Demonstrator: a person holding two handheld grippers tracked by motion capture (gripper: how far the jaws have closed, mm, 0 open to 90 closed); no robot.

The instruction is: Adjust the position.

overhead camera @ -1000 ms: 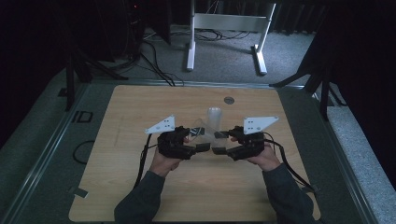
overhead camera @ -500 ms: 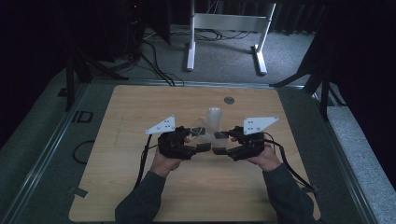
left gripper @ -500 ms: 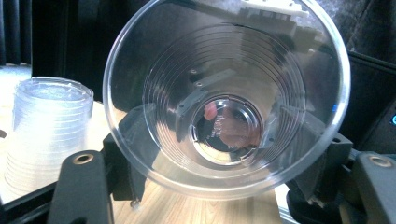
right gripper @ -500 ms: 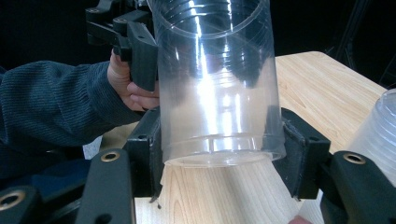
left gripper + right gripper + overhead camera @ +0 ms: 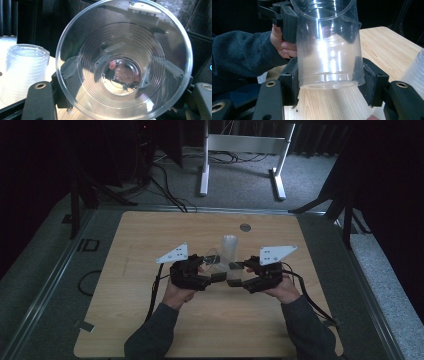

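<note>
A pale wooden table [image 5: 150, 320] bears no writing I can read. Near its middle stands a stack of clear cups [image 5: 229, 247], just beyond the two grippers. Between them, held sideways above the table, is one clear plastic cup [image 5: 328, 47]. The right gripper [image 5: 329, 85] clamps its narrow base from both sides. The left gripper [image 5: 216, 276] meets the cup's wide mouth; its jaws have just been opening, and whether they touch the rim I cannot tell.
</note>
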